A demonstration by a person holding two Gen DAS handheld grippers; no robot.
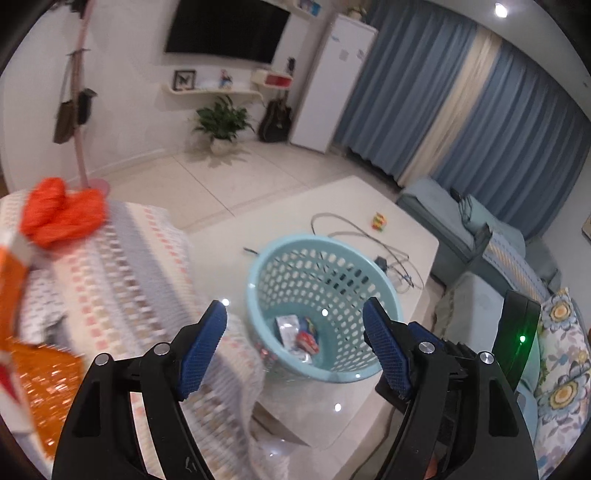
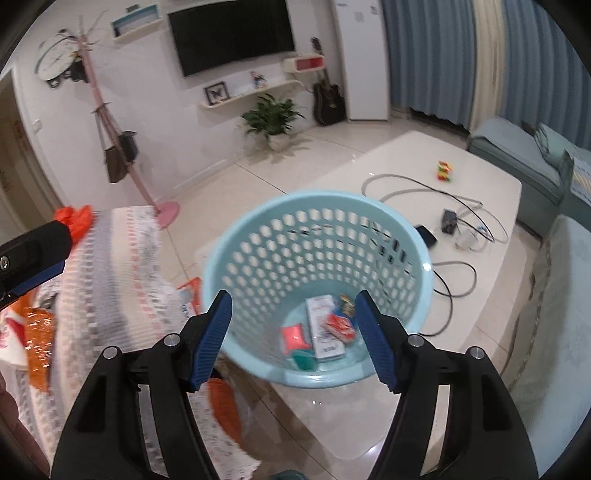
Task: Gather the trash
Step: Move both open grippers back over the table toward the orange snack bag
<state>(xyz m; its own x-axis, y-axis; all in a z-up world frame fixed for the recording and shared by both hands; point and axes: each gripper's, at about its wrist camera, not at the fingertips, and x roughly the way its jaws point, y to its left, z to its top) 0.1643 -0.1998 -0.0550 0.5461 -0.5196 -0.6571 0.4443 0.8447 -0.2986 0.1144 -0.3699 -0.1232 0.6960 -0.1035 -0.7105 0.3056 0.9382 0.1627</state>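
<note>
Above the basket (image 2: 317, 236) rim, right tongs (image 2: 293, 332) gape wide, holding nothing.

One light-blue perforated basket (image 2: 314, 229) stands on one white bench (image 2: 491, 184), holding about five pieces of trash (image 2: 325, 332). Two open claws, left (image 1: 295, 343) and right (image 2: 293, 332), face it. One multicoloured cube (image 2: 445, 170) and one patterned blanket (image 2: 110, 266) lie nearby.

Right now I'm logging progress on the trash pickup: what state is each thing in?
Basket: upright on the table, wrappers in its bottom.
Left gripper: open, holding nothing.
Right gripper: open, holding nothing.
TV: off.
Curtains: drawn.
Cables: loose on the table.
</note>
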